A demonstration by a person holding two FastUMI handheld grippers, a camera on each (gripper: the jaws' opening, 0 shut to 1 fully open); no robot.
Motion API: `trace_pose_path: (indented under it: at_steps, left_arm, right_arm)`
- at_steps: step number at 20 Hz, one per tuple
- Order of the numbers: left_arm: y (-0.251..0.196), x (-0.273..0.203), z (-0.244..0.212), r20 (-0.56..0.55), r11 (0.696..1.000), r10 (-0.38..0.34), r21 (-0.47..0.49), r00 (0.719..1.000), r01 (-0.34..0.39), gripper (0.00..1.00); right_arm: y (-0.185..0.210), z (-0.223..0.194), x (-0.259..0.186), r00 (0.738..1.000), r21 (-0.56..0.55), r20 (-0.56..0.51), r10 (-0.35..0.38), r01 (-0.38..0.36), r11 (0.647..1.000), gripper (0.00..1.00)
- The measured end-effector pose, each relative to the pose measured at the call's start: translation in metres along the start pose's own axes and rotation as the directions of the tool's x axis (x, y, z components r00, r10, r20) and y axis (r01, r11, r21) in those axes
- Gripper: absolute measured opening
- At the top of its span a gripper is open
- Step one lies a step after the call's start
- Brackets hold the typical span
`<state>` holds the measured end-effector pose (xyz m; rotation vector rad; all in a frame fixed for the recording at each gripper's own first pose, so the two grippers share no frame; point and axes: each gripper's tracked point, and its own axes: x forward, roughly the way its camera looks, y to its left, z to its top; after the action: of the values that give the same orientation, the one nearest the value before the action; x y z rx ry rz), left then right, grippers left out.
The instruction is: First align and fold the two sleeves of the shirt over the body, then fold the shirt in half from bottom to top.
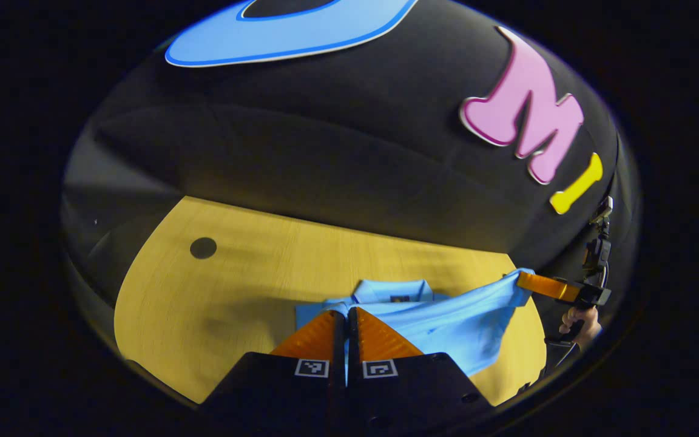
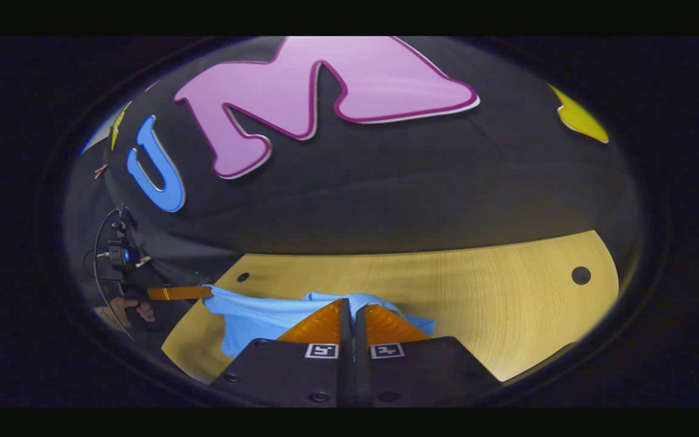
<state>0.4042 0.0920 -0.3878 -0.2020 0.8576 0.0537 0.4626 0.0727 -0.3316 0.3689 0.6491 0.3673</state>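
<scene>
A light blue polo shirt (image 1: 446, 318) is held lifted above the wooden table (image 1: 252, 267), its collar (image 1: 393, 290) at the far side. In the left gripper view, the left gripper (image 1: 346, 312) is seen closed, both fingers pinching a shirt edge. In the right gripper view, the right gripper (image 2: 349, 303) is likewise clamped on the fabric. The other gripper, held by a hand (image 1: 580, 321), is seen at the right, gripping the cloth's far right corner, so the hem is stretched between them.
</scene>
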Motion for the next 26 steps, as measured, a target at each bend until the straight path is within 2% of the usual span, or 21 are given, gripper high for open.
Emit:
trace_pose_path:
  at_steps: [2,3,5,6,7,8,12,13,16,20,23,26]
  left_arm:
    - [0.017,0.035,-0.008,-0.038,0.998,0.054,0.013,0.998,-0.054,0.06]
    - [0.01,0.055,-0.016,-0.063,0.996,0.083,0.027,0.995,-0.081,0.06]
    - [0.013,0.076,-0.035,-0.12,0.991,0.135,0.037,0.984,-0.131,0.06]
    - [0.015,0.085,-0.042,-0.138,0.985,0.173,0.05,0.975,-0.167,0.06]
    - [0.016,0.077,-0.044,-0.145,0.976,0.213,0.07,0.966,-0.205,0.06]
    - [0.015,0.071,-0.038,-0.13,0.966,0.252,0.095,0.959,-0.241,0.08]
    - [0.001,0.048,-0.008,-0.006,0.963,0.253,0.095,0.967,-0.251,0.8]
    - [-0.002,0.035,-0.001,0.021,0.961,0.257,0.099,0.966,-0.257,0.98]
    - [-0.024,-0.009,0.012,0.107,0.967,0.227,0.094,0.968,-0.238,0.97]
    - [-0.06,-0.083,-0.001,0.177,0.969,0.201,0.111,0.963,-0.222,0.97]
    - [-0.096,-0.148,-0.005,0.27,0.97,0.178,0.116,0.946,-0.216,0.97]
    - [-0.128,-0.212,-0.022,0.344,0.966,0.145,0.152,0.928,-0.207,0.97]
  right_arm:
    - [-0.014,-0.017,0.032,0.998,0.013,-0.056,-0.037,0.037,0.999,0.0]
    - [-0.018,-0.03,0.045,0.995,0.011,-0.082,-0.056,0.058,0.998,0.04]
    - [-0.027,-0.052,0.062,0.991,-0.02,-0.105,-0.088,0.086,0.996,0.06]
    - [-0.034,-0.06,0.066,0.987,-0.049,-0.113,-0.112,0.107,0.993,0.15]
    - [-0.037,-0.063,0.067,0.983,-0.069,-0.13,-0.128,0.12,0.99,0.16]
    - [-0.037,-0.062,0.064,0.983,-0.066,-0.134,-0.121,0.113,0.991,0.34]
    - [-0.031,-0.034,0.027,0.996,-0.058,-0.012,-0.086,0.085,0.995,0.99]
    - [-0.033,-0.028,0.014,0.996,-0.065,0.014,-0.093,0.093,0.993,0.98]
    - [-0.038,-0.009,-0.029,0.99,-0.097,0.087,-0.109,0.117,0.988,0.98]
    - [-0.041,0.011,-0.09,0.979,-0.163,0.168,-0.116,0.144,0.976,0.98]
    - [-0.024,0.019,-0.133,0.967,-0.201,0.233,-0.102,0.151,0.968,0.98]
    - [0.001,0.021,-0.184,0.944,-0.258,0.317,-0.095,0.182,0.949,0.98]
